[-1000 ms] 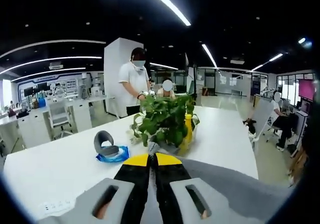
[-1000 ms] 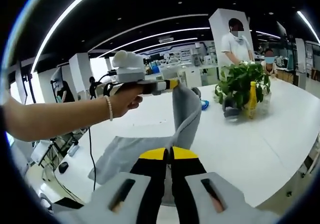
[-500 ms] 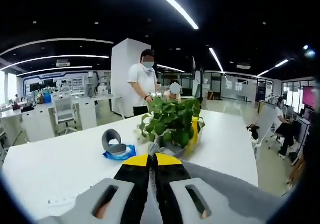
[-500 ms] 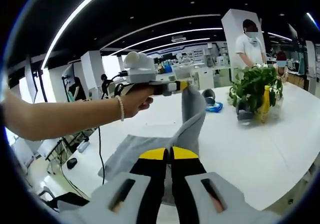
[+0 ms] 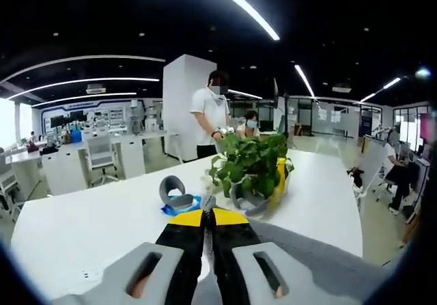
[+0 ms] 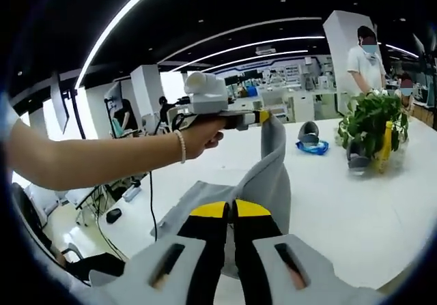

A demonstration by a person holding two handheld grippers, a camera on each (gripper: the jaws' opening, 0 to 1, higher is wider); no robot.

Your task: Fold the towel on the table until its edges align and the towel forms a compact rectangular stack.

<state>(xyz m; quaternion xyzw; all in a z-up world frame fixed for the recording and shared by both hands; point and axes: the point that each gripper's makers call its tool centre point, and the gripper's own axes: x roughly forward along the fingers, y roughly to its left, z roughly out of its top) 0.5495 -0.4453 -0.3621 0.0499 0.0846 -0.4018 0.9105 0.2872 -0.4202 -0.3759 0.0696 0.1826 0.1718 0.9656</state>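
Higher now: towel [image 6: 270, 175] corners lifted off table [image 6: 355, 216]; left gripper [image 6: 265, 117] & right gripper [image 6: 230, 208] both clenched on it.

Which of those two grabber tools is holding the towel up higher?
The left gripper, in the hand on the outstretched arm: it lifts a towel corner high, while the right gripper pinches it lower down.

This is a large open-plan office or lab floor. Long strip lights [image 5: 239, 8] run across a dark ceiling, and rows of white workstations [image 5: 65, 168] with office chairs [image 5: 102, 165] fill the background. A broad white desk [image 5: 89, 230] carries a potted plant [image 5: 252, 165], and a person [image 5: 212, 117] stands beside a white pillar [image 5: 181, 104]. Glass-walled rooms [image 5: 328, 117] line the far side.
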